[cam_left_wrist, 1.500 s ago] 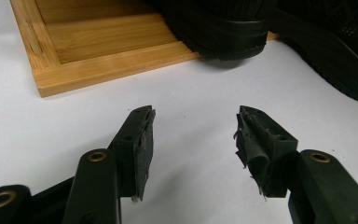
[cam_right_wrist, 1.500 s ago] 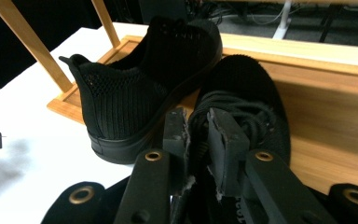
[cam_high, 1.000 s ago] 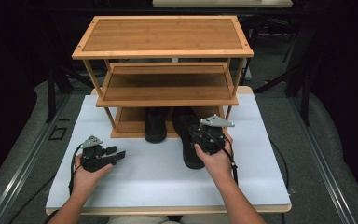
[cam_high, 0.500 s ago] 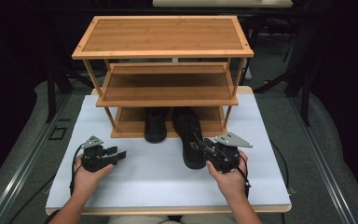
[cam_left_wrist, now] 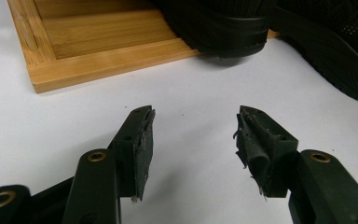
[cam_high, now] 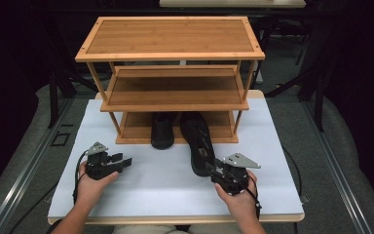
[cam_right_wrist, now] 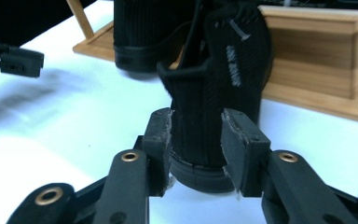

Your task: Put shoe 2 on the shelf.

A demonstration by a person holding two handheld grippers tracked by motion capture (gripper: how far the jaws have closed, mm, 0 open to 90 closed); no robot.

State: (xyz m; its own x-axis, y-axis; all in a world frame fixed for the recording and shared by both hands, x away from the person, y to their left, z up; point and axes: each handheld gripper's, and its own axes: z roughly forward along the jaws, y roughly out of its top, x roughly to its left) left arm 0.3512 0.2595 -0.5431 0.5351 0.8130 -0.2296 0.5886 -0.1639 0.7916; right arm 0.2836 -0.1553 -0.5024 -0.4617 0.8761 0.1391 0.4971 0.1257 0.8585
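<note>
High view looks down, forward over table (cam_high: pixel 141 195); gripper views sit low, close, sharing bamboo rack (cam_left_wrist: pixel 98 51) base.

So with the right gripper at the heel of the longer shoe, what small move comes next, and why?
Probably close the right gripper on the heel: its jaws flank the black shoe and look not yet clamped. The left gripper is open over bare table.

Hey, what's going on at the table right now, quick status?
Right gripper clamped on heel of the long black shoe. Left gripper open, empty, on the white table. Other shoe on the rack's bottom shelf.
</note>
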